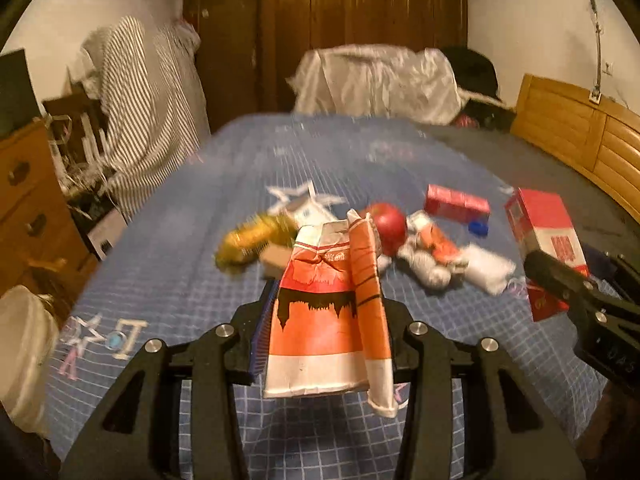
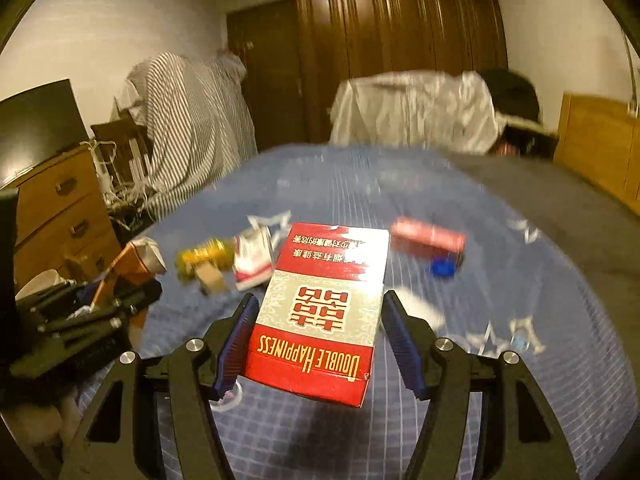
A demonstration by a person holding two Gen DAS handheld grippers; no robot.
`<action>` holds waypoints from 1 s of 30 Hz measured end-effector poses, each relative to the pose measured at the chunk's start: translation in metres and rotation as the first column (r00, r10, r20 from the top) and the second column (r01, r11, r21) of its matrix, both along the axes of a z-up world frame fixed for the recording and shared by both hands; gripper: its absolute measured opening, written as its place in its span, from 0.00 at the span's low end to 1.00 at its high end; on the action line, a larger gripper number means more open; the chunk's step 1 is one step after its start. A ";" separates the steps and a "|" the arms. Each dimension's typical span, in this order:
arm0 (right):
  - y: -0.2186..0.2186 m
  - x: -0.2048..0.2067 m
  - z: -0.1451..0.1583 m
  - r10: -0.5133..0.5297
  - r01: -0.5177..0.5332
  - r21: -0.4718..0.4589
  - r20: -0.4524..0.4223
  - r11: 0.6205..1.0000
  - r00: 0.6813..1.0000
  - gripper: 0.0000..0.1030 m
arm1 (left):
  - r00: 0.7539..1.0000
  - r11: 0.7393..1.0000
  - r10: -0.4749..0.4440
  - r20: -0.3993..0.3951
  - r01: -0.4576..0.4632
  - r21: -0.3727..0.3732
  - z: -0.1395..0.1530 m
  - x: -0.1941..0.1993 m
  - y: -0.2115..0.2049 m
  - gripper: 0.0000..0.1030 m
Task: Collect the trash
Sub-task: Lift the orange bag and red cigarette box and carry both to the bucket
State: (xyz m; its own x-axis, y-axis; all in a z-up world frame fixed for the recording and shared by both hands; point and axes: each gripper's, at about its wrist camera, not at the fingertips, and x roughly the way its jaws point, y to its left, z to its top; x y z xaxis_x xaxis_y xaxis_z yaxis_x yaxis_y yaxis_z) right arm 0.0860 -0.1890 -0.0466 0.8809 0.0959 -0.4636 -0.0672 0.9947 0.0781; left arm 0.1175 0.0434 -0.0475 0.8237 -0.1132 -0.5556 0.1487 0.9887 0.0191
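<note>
Crumpled orange carton [image 1: 328,312] in left fingers [image 1: 266,320], red cigarette box [image 2: 320,312] in right fingers [image 2: 236,344]

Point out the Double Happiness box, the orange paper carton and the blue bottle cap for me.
Double Happiness box [image 2: 316,316]: right wrist view, on its printed top face.
Orange paper carton [image 1: 320,312]: left wrist view, on its flattened front panel.
Blue bottle cap [image 2: 443,268]: right wrist view, on its top.

Carton [image 1: 332,312] before can [image 1: 256,240], ball [image 1: 388,226] right, on bed [image 1: 200,208]
</note>
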 end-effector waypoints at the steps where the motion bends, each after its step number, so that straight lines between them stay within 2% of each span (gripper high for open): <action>1: 0.002 -0.003 0.007 -0.004 0.004 -0.013 0.022 1.000 1.000 0.63 | 0.999 1.000 0.011 0.030 -0.011 0.005 0.007 -0.005 -0.001 0.40; 4: 0.009 -0.009 0.025 -0.015 0.018 -0.047 0.079 0.999 0.997 0.63 | 0.994 0.999 0.033 0.100 -0.034 0.004 0.026 -0.011 -0.002 0.40; 8: 0.015 -0.009 0.041 -0.007 0.012 -0.049 0.103 0.999 0.995 0.63 | 0.989 0.999 0.038 0.142 -0.038 -0.001 0.044 -0.014 0.003 0.40; 20: 0.039 -0.004 0.077 0.046 -0.038 -0.056 0.145 0.998 0.988 0.63 | 0.983 0.997 0.068 0.171 -0.071 0.015 0.066 -0.015 0.024 0.40; 30: 0.105 0.021 0.120 0.180 -0.170 -0.071 0.159 0.983 0.971 0.63 | 0.965 0.983 0.173 0.199 -0.183 0.034 0.093 -0.018 0.086 0.40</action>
State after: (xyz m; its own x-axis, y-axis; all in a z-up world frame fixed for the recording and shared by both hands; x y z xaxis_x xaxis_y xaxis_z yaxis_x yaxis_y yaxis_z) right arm 0.1070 -0.0844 0.0731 0.9171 0.2333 -0.3233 -0.2480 0.9688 -0.0044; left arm 0.0990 0.1295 0.0456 0.9207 0.0696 -0.3840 -0.0413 0.9958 0.0816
